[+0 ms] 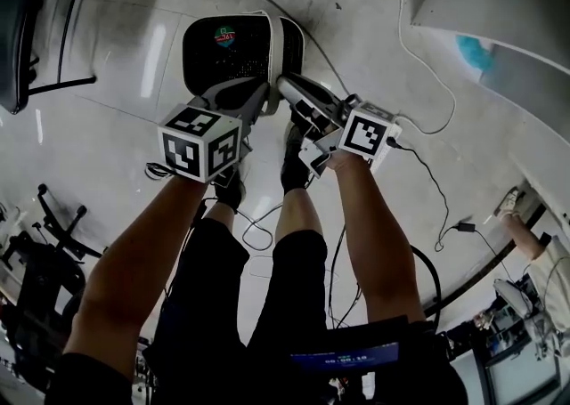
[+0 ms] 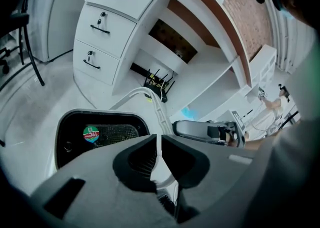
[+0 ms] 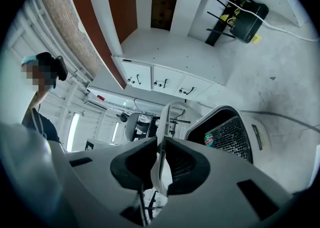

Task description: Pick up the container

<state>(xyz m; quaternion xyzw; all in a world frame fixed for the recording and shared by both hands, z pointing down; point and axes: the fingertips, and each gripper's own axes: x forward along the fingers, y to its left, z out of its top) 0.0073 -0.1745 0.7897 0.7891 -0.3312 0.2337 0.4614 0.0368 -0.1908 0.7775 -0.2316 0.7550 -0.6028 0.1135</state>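
The container (image 1: 236, 52) is a white bin with a black mesh inside and a round green and red sticker. It is in front of the person's shoes, and I cannot tell whether it rests on the floor. Its thin white handle (image 1: 276, 43) arches over its right side. My left gripper (image 1: 258, 93) is shut on the handle (image 2: 159, 147), with the bin (image 2: 100, 132) below left. My right gripper (image 1: 287, 85) is shut on the same handle (image 3: 162, 164) from the other side, with the bin (image 3: 230, 132) to its right. The two grippers nearly touch.
A white drawer cabinet (image 2: 105, 26) and open white shelves stand beyond the bin. A black device with antennas (image 2: 160, 84) sits on the floor by the shelves. Cables (image 1: 427, 118) trail across the floor at the right. A black chair frame (image 1: 36, 29) is at the far left.
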